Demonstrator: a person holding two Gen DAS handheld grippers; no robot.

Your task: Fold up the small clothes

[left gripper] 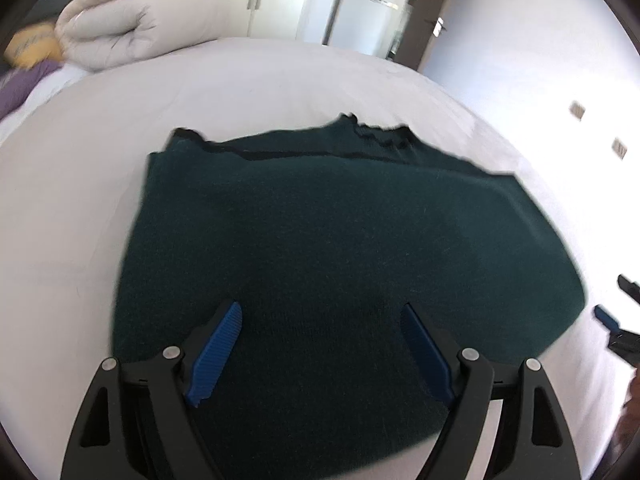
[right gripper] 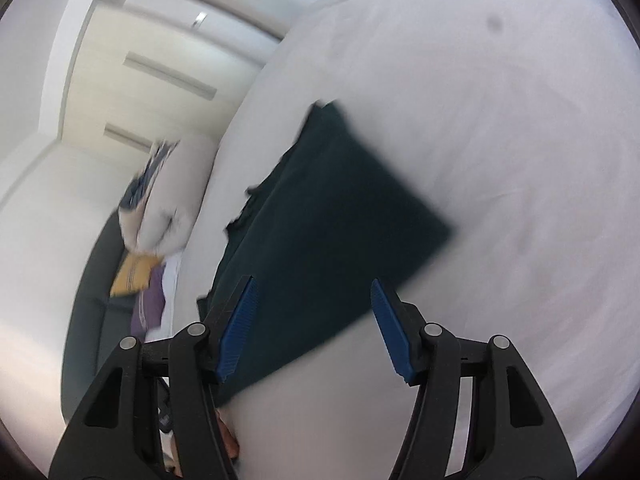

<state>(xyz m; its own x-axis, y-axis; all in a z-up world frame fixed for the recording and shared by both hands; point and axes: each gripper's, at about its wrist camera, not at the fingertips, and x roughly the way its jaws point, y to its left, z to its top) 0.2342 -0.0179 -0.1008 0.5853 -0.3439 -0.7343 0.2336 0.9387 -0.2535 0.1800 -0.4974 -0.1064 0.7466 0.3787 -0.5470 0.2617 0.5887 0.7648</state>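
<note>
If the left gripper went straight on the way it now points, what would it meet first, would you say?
Most likely the dark green garment: the left gripper has its jaws open, and the cloth fills the view between and beyond them on the white bed. Depth is unclear.

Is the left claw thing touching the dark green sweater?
Cannot tell. In the left wrist view the left gripper stands open over the green sweater, but neither view shows contact or a gap plainly.
</note>
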